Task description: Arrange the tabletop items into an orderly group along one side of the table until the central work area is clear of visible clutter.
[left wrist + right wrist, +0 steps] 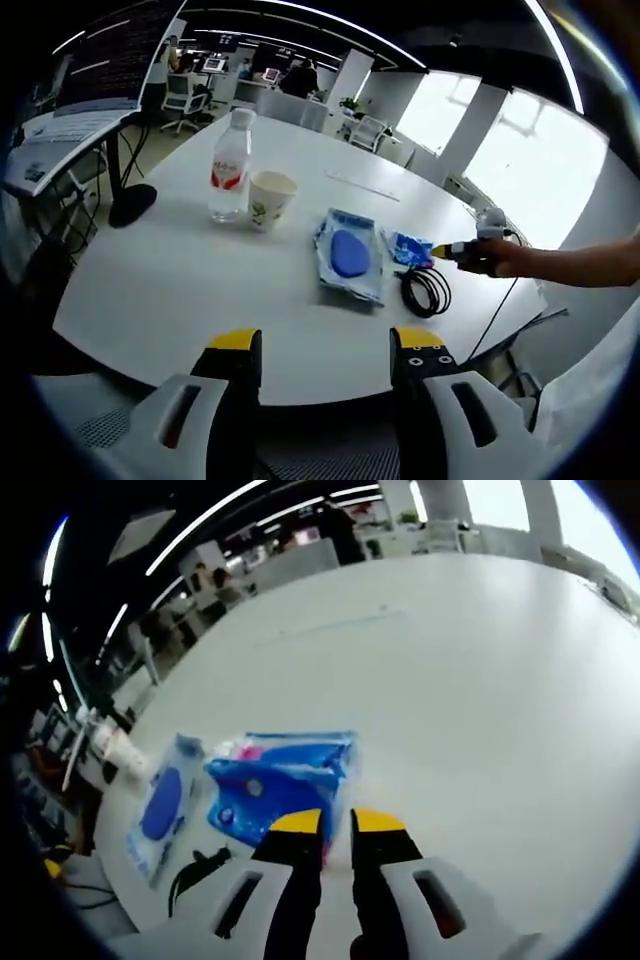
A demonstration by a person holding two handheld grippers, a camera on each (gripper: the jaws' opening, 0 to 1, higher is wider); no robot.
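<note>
right gripper (pixel 336 822) nearly closed at blue packet (pixel 272 785) edge (grip unclear), left gripper (pixel 326 345) spread

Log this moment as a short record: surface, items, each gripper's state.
surface: round white table
bottle: clear water bottle, upright, beside paper cup
packets: flat blue-and-clear packet; blue packet next to it
cable: black coiled cable, near table edge
left gripper: open, off the table's near edge, holding nothing
right gripper: jaws nearly closed at the blue packet's edge; grip unclear
</note>
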